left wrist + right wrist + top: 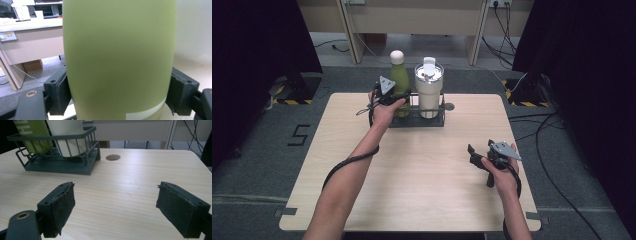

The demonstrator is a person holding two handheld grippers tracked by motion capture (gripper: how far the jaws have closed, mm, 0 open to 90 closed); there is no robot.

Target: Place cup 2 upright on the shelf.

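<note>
Left gripper [393,98] at far side of table [422,200], pads clamped on both flanks of green bottle [399,75]. Bottle upright in left half of dark wire basket [417,120], cream cap on top. In left gripper view, green bottle [117,57] pinched between pads, white band at lower right of body; no letters readable there. Left hand [382,112] wrapped round gripper handle, cable trailing along forearm.

Cream tumbler [429,90] just beside bottle, right half of same basket, silver lid with white flip tab. No brand readable on tumbler.

Right gripper [479,157] low over near-right part of table, well apart from basket, jaws spread wide, nothing between. Right hand [502,177] under grey plate. In right gripper view, pads [63,202] worn and frayed at edges, bare wood between them.

Right gripper view: basket [60,157] at upper left, green bottle [32,135] with white block lettering running up side, partly cropped, "H" legible, rest cannot tell. Tumbler [67,137] beside it. Round cable hole [113,157] in tabletop just right of basket.

Floor mark "5" [299,135] in black tape left of table.
</note>
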